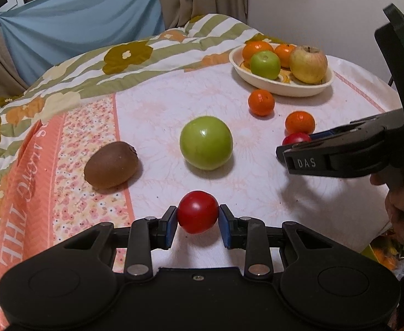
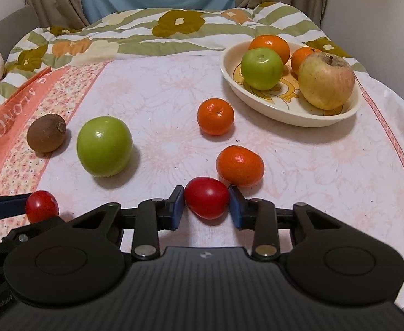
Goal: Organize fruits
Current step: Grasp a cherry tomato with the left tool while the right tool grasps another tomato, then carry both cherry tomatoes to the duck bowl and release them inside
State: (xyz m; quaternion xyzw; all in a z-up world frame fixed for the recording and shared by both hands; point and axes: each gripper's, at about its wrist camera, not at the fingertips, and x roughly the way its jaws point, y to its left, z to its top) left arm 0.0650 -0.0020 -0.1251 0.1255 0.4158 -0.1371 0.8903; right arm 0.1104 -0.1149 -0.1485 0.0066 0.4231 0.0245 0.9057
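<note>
My left tongs are clamped on a round red tomato, blue pads pressing it from both sides, low over the cloth with its shadow just beneath. My right tongs have their pads against an oval red tomato on either side, gripping it right at the table; it sits just in front of a tangerine, close enough that I can't tell whether they touch. From the left camera I can see the right tool coming in from the side, that second tomato peeking out past its tip. Moving outward, a big green apple sits ahead of the left tongs, with a brown kiwi to its left on the flowered orange border of the cloth. Another tangerine lies further back, between the near one and the cream bowl. In the bowl I count a smaller green apple, a yellow-red apple and two tangerines behind them. Beyond that, a striped floral quilt is bunched along the far edge.
</note>
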